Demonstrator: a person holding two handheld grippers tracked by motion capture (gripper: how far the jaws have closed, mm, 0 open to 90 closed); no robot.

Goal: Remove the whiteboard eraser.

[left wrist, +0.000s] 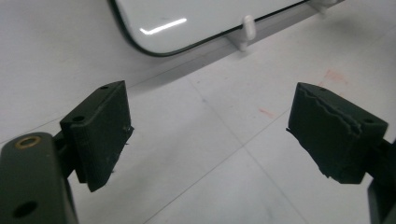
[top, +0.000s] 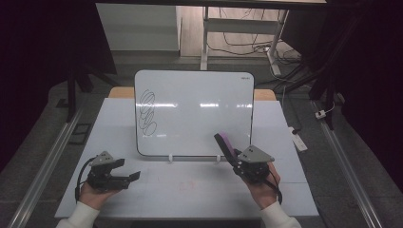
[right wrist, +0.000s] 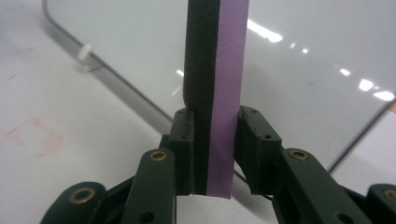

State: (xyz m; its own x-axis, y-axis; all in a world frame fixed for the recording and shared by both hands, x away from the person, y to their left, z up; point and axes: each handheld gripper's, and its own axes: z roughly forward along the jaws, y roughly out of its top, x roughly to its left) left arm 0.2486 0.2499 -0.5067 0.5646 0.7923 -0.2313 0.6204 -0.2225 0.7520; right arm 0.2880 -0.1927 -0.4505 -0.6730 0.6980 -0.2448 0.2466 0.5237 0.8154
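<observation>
A whiteboard [top: 199, 111] stands tilted on small white feet at the back of the table, with black scribbled loops [top: 147, 113] near its left edge. My right gripper [top: 235, 158] is shut on an eraser [top: 225, 144] with a purple back and a black felt face, which points up toward the board's lower right part. In the right gripper view the eraser [right wrist: 215, 88] stands upright between the two pads, in front of the board [right wrist: 303, 70]. My left gripper [top: 134, 176] rests low at the table's left, open with nothing between its fingers [left wrist: 100, 133].
The white table [top: 190, 185] has a faint red mark [top: 187, 184] in its middle. White board feet [top: 171, 158] sit at the board's lower edge. Beyond the table are a desk frame with cables [top: 247, 42] and a power strip [top: 299, 137] on the floor.
</observation>
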